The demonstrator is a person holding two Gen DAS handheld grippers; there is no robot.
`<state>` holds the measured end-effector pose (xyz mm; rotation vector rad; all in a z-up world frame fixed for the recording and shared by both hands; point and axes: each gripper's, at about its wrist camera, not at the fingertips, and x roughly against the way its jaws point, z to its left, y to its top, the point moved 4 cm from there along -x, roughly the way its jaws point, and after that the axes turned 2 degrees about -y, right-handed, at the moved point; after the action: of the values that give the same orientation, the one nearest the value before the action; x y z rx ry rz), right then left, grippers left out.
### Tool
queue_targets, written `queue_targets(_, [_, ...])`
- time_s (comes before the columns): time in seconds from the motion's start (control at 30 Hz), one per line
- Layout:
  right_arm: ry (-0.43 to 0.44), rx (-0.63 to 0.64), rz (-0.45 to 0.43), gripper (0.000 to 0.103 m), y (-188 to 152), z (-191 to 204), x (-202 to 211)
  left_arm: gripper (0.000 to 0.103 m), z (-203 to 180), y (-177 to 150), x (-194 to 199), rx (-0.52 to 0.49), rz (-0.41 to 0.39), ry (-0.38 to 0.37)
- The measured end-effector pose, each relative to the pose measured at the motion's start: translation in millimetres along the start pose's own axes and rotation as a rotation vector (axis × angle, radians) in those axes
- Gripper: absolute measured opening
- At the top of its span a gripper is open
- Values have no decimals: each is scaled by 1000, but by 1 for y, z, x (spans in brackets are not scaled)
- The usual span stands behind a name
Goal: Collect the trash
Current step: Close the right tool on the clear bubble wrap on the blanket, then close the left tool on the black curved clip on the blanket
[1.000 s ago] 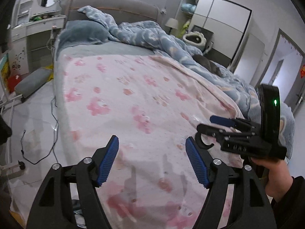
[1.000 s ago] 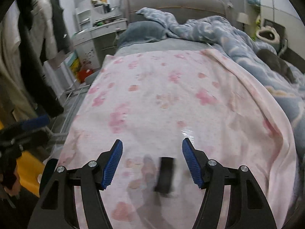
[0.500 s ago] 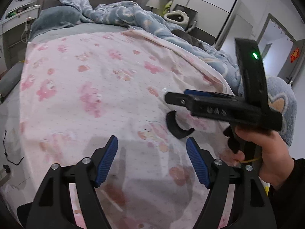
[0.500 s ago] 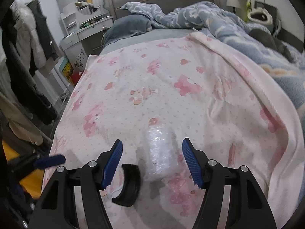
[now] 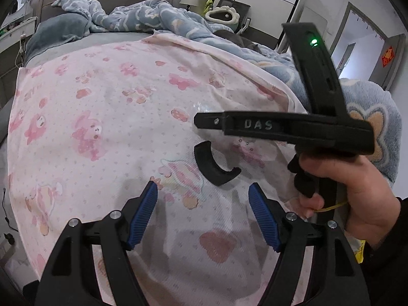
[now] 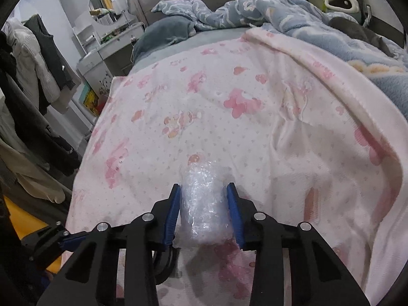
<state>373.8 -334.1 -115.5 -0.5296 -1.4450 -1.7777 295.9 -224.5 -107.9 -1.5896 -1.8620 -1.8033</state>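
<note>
Closing on the bubble-wrap wad (image 6: 204, 204), the right tool (image 6: 203, 210) has it dead between its blue pads at lower centre of the right wrist view — the wad's long axis runs along the fingers, resting on the pink bedspread (image 6: 255, 127); the left tool (image 5: 202, 214) gapes empty, farther off

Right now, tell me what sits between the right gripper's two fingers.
A roll of bubble wrap, lying on the pink blanket, as the right gripper closes; right wrist view.
</note>
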Motion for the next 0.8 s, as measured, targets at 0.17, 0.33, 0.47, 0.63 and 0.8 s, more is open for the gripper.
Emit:
queue_targets(0.17, [6,-11,-51,37,7,-4,16,75,-3,4,-4,11,-14,-3])
queue_targets(0.33, [6,-20,-88,37,11,-9,29,73,-7,10,-14,18,-20,-2])
queue_targets(0.47, [17,-20,-97,37,11,-14,33,68,-11,13,-24,11,-10,21])
queue_targets(0.63, [23,-21,-84,37,7,-25,35,63,-12,18,-39,25,-5,25])
queue_targets(0.8, [28,-20,-83,37,3,-33,38,49,-11,18,-50,28,4,48])
